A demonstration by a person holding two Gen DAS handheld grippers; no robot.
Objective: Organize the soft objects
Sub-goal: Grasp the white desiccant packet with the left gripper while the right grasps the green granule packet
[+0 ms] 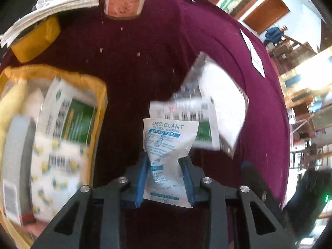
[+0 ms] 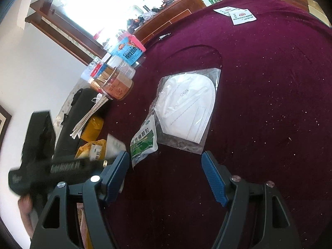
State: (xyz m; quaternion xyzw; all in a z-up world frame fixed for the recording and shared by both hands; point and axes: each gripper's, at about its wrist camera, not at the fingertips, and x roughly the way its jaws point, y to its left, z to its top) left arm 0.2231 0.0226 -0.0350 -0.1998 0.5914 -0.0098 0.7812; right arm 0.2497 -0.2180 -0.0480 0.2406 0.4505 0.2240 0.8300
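Observation:
A white desiccant packet (image 1: 166,143) with blue print hangs pinched at its waist between the blue pads of my left gripper (image 1: 165,159), above the maroon cloth. To the left lies a yellow bag (image 1: 99,87), open, holding several sachets. Behind the packet lie a green-and-white sachet (image 1: 199,112) and a bagged white mask (image 1: 224,103). In the right wrist view my right gripper (image 2: 166,159) stands open over bare cloth, just short of the green sachet (image 2: 144,143) and the mask (image 2: 186,108). The left gripper's body (image 2: 41,166) shows blurred at the left.
An orange-labelled jar (image 1: 124,0), a stack of papers (image 1: 51,10) and a yellow block (image 1: 35,41) sit along the far edge. Two printed cards (image 2: 238,14) lie far right. A blue-labelled tub (image 2: 128,54) and bottles crowd the table's back-left edge. A hand (image 2: 25,207) grips the left tool.

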